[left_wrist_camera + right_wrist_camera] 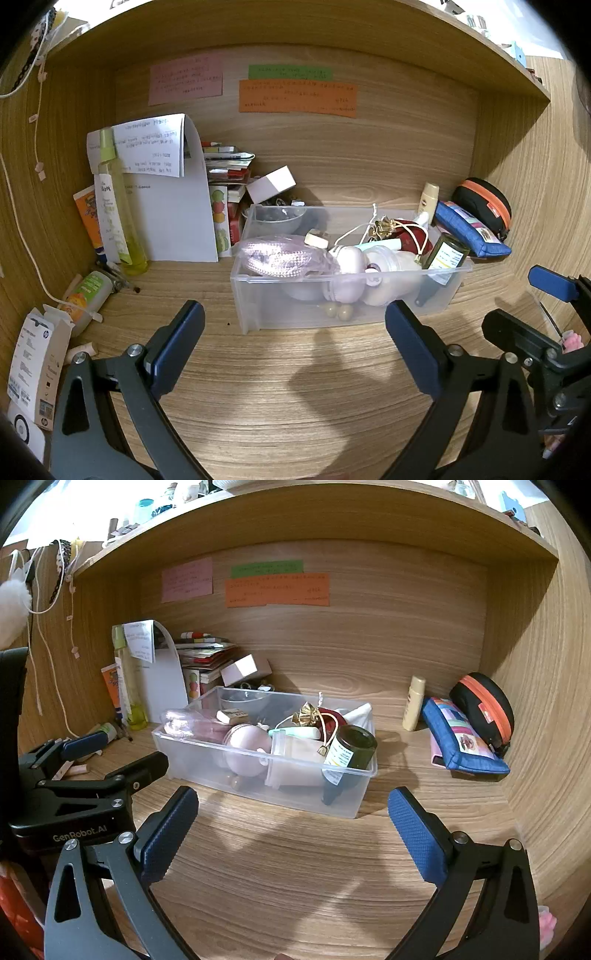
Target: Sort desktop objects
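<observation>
A clear plastic bin (306, 314) (365, 775) stands on the wooden desk, filled with small items: a pink case (345, 266), a dark glass jar (352, 747), a pink mesh pouch (280, 254). My left gripper (295, 347) is open and empty, just in front of the bin. My right gripper (291, 827) is open and empty, also in front of the bin. Each gripper shows in the other's view, the right one (546, 321) at the right edge, the left one (110, 760) at the left.
A blue pencil pouch (461, 738), a black-and-orange round case (484, 709) and a cream bottle (413, 703) sit at the right. A tall yellow-green spray bottle (118, 206), papers (166, 206), stacked booklets and small tubes crowd the left. A white carton (37, 369) lies front left.
</observation>
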Action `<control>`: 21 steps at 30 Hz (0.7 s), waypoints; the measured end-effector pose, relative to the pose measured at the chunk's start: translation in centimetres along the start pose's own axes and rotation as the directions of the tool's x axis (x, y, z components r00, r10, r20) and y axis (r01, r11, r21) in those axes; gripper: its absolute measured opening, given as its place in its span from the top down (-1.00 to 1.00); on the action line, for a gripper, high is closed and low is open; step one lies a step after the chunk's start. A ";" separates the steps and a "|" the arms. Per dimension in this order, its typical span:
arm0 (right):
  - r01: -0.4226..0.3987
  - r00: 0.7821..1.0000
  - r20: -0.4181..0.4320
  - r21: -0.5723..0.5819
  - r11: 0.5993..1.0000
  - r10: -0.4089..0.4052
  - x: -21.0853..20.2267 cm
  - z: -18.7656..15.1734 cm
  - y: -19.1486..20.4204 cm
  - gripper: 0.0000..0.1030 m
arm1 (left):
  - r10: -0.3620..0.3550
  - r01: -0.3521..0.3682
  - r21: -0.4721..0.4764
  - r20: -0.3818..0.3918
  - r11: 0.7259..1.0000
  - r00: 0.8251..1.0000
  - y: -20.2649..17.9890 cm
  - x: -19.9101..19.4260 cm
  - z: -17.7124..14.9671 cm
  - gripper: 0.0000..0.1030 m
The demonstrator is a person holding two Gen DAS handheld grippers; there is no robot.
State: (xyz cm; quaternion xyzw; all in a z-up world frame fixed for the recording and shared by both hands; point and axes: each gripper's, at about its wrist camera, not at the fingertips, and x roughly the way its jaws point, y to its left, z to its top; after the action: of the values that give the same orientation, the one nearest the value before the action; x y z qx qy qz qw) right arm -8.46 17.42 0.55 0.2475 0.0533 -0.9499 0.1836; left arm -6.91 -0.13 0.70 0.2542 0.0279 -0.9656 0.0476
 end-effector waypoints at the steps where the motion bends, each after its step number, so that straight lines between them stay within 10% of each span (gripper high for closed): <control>1: 0.000 1.000 -0.002 0.001 1.000 0.000 0.0 0.0 0.0 -0.99 | -0.002 0.002 0.001 -0.001 1.000 1.000 0.0 0.0 0.0 -0.93; 21: 0.000 1.000 -0.001 0.010 1.000 0.000 0.1 0.1 -0.6 -0.99 | 0.018 -0.018 0.026 0.021 0.999 1.000 -0.9 -0.1 0.9 -0.97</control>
State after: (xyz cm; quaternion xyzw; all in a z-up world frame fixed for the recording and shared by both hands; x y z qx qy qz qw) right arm -8.74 17.90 0.60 0.2487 0.0485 -0.9500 0.1824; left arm -7.38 0.69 1.59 0.2452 0.0124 -0.9679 0.0532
